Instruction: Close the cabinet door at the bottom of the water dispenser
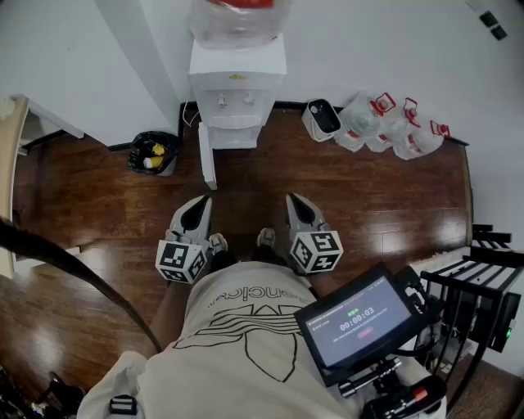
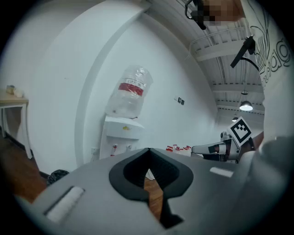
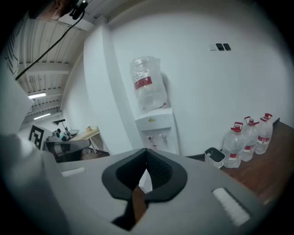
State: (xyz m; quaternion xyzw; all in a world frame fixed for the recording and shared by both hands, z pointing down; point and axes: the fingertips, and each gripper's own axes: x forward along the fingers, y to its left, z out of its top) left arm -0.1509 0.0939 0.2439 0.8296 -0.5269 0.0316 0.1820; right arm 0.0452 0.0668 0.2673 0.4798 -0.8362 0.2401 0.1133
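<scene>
The white water dispenser (image 1: 237, 85) stands against the far wall with a clear bottle (image 1: 237, 18) on top. Its bottom cabinet door (image 1: 207, 155) stands open, swung out over the wood floor towards me. My left gripper (image 1: 197, 206) and right gripper (image 1: 296, 202) are held side by side in front of my body, well short of the door. Both are shut with nothing between the jaws. The left gripper view shows the dispenser (image 2: 121, 137) beyond its closed jaws (image 2: 148, 152). The right gripper view shows the dispenser (image 3: 156, 125) beyond its own closed jaws (image 3: 146, 152).
A black waste bin (image 1: 154, 153) sits left of the dispenser. To its right are a small white bin (image 1: 322, 119) and several water jugs (image 1: 395, 128). A table (image 1: 11, 123) stands at far left, a black rack (image 1: 481, 282) at right, and a monitor (image 1: 364, 321) hangs by my chest.
</scene>
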